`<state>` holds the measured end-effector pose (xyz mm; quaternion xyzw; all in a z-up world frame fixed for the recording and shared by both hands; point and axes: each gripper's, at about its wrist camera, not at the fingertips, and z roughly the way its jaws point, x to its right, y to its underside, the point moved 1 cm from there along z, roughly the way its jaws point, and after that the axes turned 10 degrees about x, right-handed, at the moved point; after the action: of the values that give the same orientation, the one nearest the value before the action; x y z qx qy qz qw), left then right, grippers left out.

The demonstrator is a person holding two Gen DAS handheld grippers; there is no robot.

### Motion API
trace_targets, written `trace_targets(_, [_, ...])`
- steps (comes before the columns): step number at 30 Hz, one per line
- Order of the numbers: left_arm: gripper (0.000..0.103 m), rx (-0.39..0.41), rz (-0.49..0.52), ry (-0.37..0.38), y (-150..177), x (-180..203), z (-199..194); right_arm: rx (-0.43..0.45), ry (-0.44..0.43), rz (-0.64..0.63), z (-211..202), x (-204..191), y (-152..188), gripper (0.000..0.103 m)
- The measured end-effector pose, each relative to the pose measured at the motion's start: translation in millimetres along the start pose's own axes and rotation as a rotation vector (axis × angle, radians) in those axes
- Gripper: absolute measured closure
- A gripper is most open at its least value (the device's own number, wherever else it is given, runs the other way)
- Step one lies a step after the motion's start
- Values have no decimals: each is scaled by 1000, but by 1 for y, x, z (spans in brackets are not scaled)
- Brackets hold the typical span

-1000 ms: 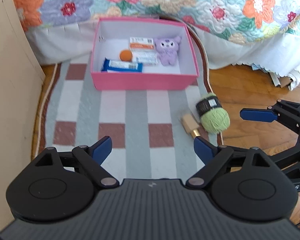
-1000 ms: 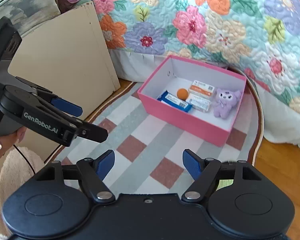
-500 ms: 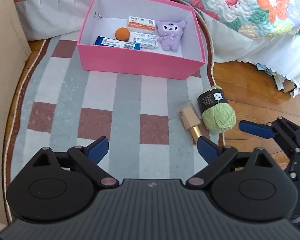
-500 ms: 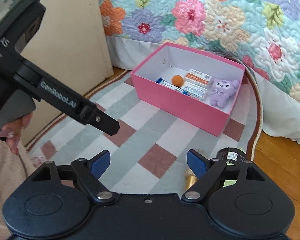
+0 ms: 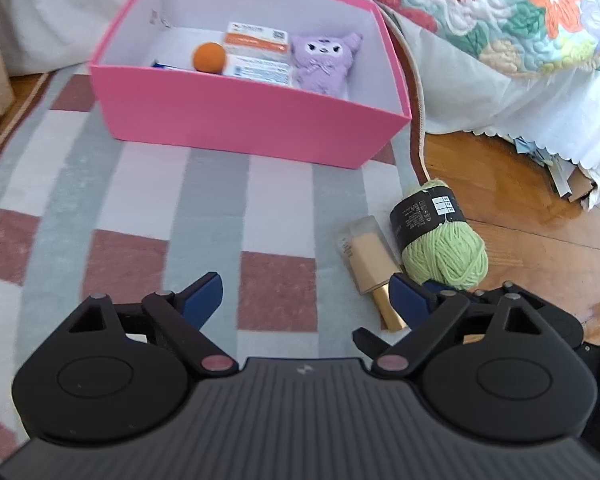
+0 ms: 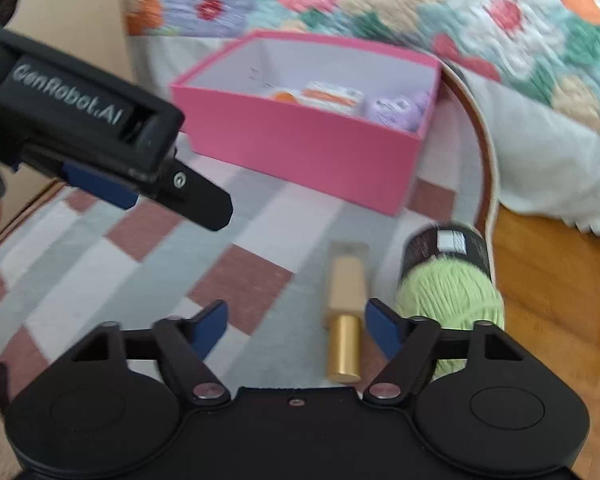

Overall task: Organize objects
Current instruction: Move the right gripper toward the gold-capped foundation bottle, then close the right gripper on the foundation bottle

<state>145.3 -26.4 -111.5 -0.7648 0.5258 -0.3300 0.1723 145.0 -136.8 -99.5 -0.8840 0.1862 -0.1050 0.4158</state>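
A green ball of yarn (image 5: 444, 252) with a black label band lies at the right edge of the striped rug (image 5: 148, 200), half over the rug's border toward the wooden floor (image 5: 520, 208). Just beside it on its left, touching or nearly so, lies a beige tube with a gold cap (image 5: 370, 260), cap end toward the cameras. Beyond both, farther up the rug, stands a pink box (image 5: 240, 116) with white inner walls; inside it are an orange ball (image 5: 209, 57), flat packets with orange and white print (image 5: 260, 54) and a purple plush toy (image 5: 324, 60) against the right wall, with a sliver of a blue packet showing at the near wall. The right claw (image 6: 296, 328) hangs low over the rug with its jaws moderately apart; they have just been closing, and the gold cap lies between the blue pads (image 6: 382, 328) in the view, though the pads do not press on it. The left claw (image 5: 304, 300) stands wide with nothing gripped, its right pad close to the tube's cap and the yarn. Behind the box hangs a white bed skirt (image 5: 500, 92) under a flowered quilt (image 5: 540, 8).
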Motion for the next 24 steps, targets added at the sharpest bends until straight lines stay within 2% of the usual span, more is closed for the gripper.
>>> trace_targets(3, [14,-6,-31,16,4,0,21,18,32,-3,8,2,2,38])
trace_targets(6, [21,-14,-34,46,9,2,37,0,78,41,20,12,5,42])
trace_targets(8, [28,-5,-71,88,13,0,45,-29,74,76,29,18,8,46])
trace_targets(10, [40,-3,-123,127,16,-2,54,-56,106,107,39,23,9,48])
trace_targets(12, [43,-2,-158,139,19,-3,62,-45,101,170,44,29,10,51])
trace_targets(14, [47,-4,-171,153,21,-3,68,-44,96,197,48,31,11,58])
trace_targets(19, [66,-29,-211,205,26,-5,79,-39,118,181,49,28,13,63])
trace_targets(21, [68,-36,-213,223,28,-7,81,-42,166,81,49,13,8,62])
trace_targets(22, [72,-39,-213,225,30,-7,81,-43,181,49,49,6,8,62])
trace_targets(24, [74,-40,-223,230,33,-10,81,-40,153,57,47,0,6,62])
